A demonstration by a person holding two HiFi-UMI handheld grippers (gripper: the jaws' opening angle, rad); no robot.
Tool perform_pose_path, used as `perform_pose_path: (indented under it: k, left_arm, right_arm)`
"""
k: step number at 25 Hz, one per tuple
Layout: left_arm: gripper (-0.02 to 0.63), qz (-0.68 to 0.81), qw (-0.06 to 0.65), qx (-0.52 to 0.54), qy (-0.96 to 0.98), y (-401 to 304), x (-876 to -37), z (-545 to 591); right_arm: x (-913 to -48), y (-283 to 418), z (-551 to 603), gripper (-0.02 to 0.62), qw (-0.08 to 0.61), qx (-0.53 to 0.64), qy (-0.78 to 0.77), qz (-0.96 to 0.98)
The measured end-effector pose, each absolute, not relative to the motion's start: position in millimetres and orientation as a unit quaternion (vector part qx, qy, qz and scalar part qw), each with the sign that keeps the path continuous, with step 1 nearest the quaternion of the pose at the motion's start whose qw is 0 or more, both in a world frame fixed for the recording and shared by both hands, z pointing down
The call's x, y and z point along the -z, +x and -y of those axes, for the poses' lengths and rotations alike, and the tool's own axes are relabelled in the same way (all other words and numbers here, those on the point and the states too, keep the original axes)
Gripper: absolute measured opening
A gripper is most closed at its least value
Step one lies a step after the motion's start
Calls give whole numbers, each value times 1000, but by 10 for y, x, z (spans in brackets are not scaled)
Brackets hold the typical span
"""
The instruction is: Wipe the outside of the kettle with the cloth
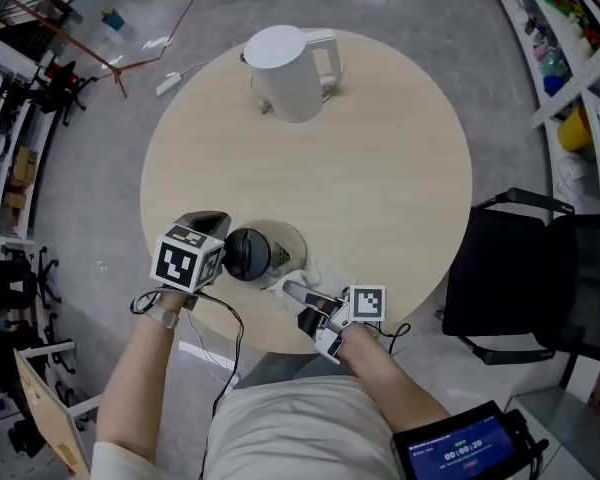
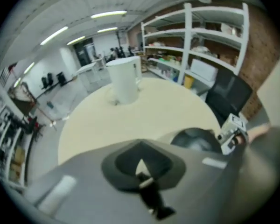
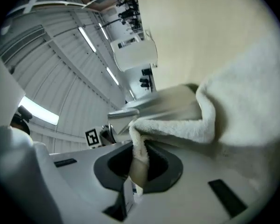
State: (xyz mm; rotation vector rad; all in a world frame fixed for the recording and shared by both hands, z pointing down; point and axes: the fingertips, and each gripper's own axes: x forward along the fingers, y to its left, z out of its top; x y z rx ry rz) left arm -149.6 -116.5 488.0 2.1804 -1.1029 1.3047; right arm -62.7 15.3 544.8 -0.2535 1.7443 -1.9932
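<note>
Right gripper (image 1: 305, 303) jaws clenched on the white cloth (image 1: 298, 276), read from the head view: cloth bunched against the right side of the kettle (image 1: 248, 253), which stands near the front edge of the round counter (image 1: 400, 178) and shows its dark lid from above. Left gripper (image 1: 208, 230) sits just beside the kettle's left side, marker cube facing up. White kettle (image 1: 292, 68) stands at the far side of the counter, well apart from both grippers. Black chair (image 1: 520, 278) to the right of the counter. Left gripper view: left gripper (image 2: 144, 181) shows a dark recess with a sliver of pale counter (image 2: 168, 106) visible through it and a dark piece below; cannot tell whether these jaws are closed or on anything. Kettle (image 2: 196, 141) lies to the right, partly behind the gripper body, with the right gripper (image 2: 231, 134) beyond it. White kettle (image 2: 124, 80) upright at the far edge; white shelves (image 2: 210, 41) behind. Right gripper view: right gripper (image 3: 135, 171) jaws grasp a fold of the cloth (image 3: 177, 127), which runs up out of the recess and spreads wide to the right. Cloth lies against the dull wall of the kettle (image 3: 175, 104). White kettle (image 3: 135, 55) seen beyond; counter (image 3: 200, 27) fills the upper right.
</note>
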Motion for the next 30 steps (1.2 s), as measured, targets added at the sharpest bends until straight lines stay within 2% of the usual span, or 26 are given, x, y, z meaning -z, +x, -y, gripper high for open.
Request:
perform_pose_path:
  k: [3,6,9,10,12,14,18,19,22,23,25,27,28,30]
  left_arm:
    - [0,417,247,-406,775,-1520,-4776,893]
    - [-2,474,253,-331,776,-1433,-4639,860]
    - [-3,569,236,-269,740,-1566,-4557,866]
    - [-5,585,232,-260,732,-1600,-4535,863]
    - [-8,594,234,-252,727,-1634,-4520,864]
    - [-8,589,257,-242,727,-1668,-4542,864]
    - [-8,585,281,-230,725,-1748,-4580,843]
    - [-8,586,278,-231,725,-1755,-4581,845]
    - [-8,581,291,-226,726,-1726,-4598,830]
    - [-8,576,303,-221,726,-1714,-4609,822]
    - [-8,569,320,-210,728,-1708,-4627,818]
    - [-8,572,317,-210,727,-1724,-4626,823]
    - [-8,575,313,-212,725,-1729,-4622,821]
    - [-8,578,312,-214,723,-1717,-4622,813]
  right_arm:
    - [-4973,-312,57,32,336,667,-76,-660]
    - [-4568,-280,279,34,407,587,-61,-697]
    - [-5197,1,552,32,462,577,-191,-646]
    - [-5582,65,619,32,450,592,-247,-621]
    - [-6097,-17,679,31,378,625,-315,-606]
    - [-6060,-146,712,31,328,657,-330,-594]
    - [-5002,-332,693,32,345,592,-251,-684]
    - [-5113,-330,693,32,341,596,-262,-678]
    - [-6179,-238,735,32,289,705,-322,-562]
    - [-6241,-242,771,31,268,719,-319,-556]
    - [-5658,-313,867,31,249,679,-300,-622]
    - [-5029,-356,932,32,263,607,-301,-687]
    - [-5052,-347,941,31,257,592,-314,-696]
    - [-5694,-286,916,31,214,630,-347,-661]
